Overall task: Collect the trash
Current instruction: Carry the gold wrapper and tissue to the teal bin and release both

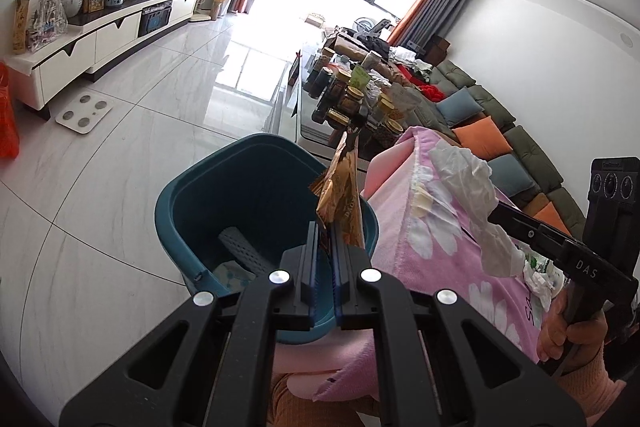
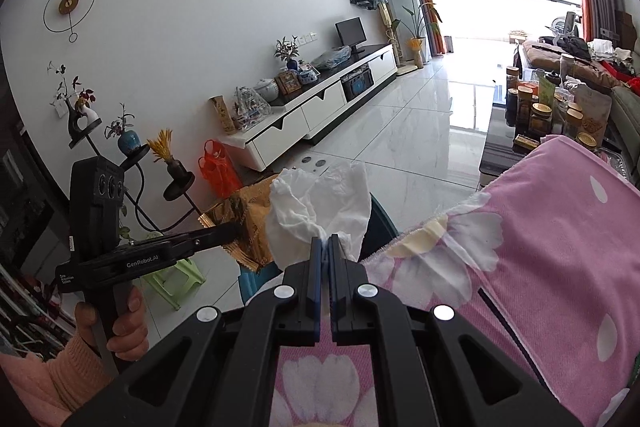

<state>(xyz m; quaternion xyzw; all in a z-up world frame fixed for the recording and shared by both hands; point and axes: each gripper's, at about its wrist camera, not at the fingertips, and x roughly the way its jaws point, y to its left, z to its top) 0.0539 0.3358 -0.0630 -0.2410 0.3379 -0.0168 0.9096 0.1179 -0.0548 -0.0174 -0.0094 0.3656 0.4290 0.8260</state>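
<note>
Above the teal plastic bin (image 1: 260, 195) on the pale marble floor, the left gripper (image 1: 325, 227) is clamped on a crinkled gold-brown foil wrapper (image 1: 340, 195); the right gripper (image 2: 329, 241) pinches a crumpled white tissue (image 2: 320, 203) beside the pink flowered cloth (image 2: 560, 247); the step in hand looks like the drop into the bin; next, each gripper likely needs to come over the opening and part its fingers; the wrapper hangs over the bin's right rim, so it may snag or fall outside; a glass table crowded with jars (image 1: 352, 95) stands beyond.
</note>
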